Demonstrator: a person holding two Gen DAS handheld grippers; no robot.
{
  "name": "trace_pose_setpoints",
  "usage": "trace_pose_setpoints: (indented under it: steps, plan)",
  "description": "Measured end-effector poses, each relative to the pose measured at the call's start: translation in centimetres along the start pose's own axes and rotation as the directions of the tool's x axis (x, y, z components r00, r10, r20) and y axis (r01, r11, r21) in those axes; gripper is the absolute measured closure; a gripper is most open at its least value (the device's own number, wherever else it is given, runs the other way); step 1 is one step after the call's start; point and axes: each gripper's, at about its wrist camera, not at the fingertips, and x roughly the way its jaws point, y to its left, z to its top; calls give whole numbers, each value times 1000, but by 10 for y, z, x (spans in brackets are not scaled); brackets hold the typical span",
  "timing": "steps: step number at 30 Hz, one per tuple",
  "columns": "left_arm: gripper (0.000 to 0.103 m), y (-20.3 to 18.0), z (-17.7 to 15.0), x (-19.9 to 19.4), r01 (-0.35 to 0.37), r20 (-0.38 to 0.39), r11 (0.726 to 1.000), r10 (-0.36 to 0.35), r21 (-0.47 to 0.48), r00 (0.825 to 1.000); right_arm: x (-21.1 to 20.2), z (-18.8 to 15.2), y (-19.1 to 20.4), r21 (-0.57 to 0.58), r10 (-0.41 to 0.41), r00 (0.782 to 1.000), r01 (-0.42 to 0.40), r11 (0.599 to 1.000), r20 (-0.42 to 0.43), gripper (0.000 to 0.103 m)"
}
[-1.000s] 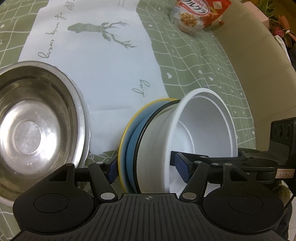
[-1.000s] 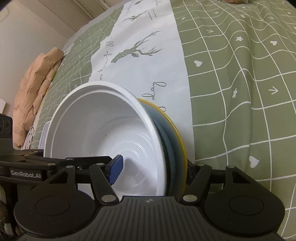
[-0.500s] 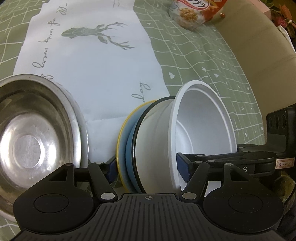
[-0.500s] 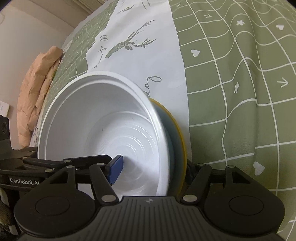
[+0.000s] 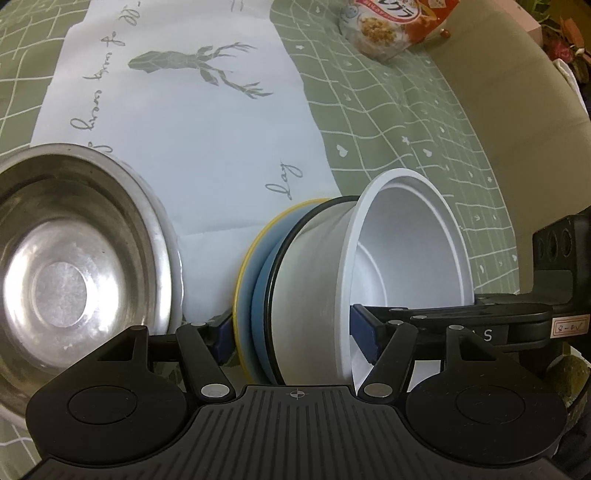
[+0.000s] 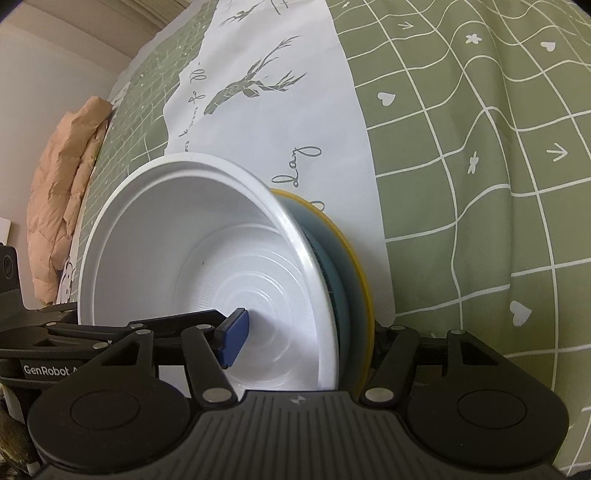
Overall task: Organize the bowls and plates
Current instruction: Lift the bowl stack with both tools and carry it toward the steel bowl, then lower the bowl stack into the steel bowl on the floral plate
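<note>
White bowl (image 5: 373, 258) and plates (image 5: 258, 280) stand on edge, steel bowl (image 5: 74, 266) close beside.

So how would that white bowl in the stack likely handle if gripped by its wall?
The white bowl looks like thin moulded plastic with ribbed rings, so probably light and flexing when squeezed. Its glossy wall may slip. Nested on the plates, held on edge, it could slide out.

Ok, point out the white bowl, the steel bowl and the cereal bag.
white bowl (image 6: 207, 258): right wrist view, on its inner wall.
steel bowl (image 5: 62, 291): left wrist view, on its flat bottom.
cereal bag (image 5: 388, 26): left wrist view, on its printed front.
</note>
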Motion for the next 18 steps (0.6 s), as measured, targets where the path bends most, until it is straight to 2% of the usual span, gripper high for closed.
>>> trace_pose_setpoints:
  steps: [6,11,18]
  plan:
    - [35,4,3,-22,36,35,999,-36,-6,999,-14,3,23,-15,-35,999,35,999,24,40]
    - [35,15,6,-63,54,108,999,-54,2,993,-30,9,65,-71,-52,997,56,996,61,40]
    - [35,67,-1,-118,39,217,999,-30,-36,976,-16,22,141,-192,-44,997,54,980,59,39]
